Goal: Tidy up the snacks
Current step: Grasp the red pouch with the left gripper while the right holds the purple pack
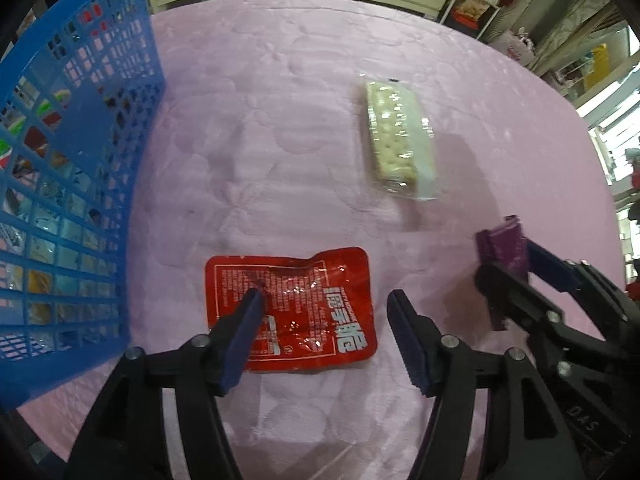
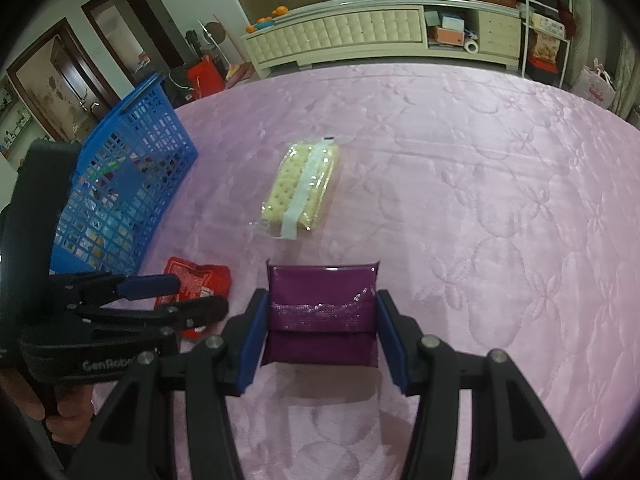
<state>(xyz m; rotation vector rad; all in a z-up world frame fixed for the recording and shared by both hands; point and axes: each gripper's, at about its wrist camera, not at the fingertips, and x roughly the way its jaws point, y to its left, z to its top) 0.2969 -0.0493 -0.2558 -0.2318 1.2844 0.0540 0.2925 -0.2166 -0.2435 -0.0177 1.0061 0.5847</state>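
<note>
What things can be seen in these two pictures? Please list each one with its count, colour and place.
red snack packet: 1, red with white print, flat on the cover beside the basket, under the left gripper's fingers
purple snack packet: 1, purple, between the right gripper's fingers
cracker pack: 1, pale crackers in clear wrap, on the cover farther away
basket: 1, blue plastic lattice, at the left, with packets inside
bed cover: 1, pink, quilted, under everything
cabinet: 1, cream, behind the bed
left gripper: 1, black with blue pads, open
right gripper: 1, black with blue pads, closed on the purple snack packet
</note>
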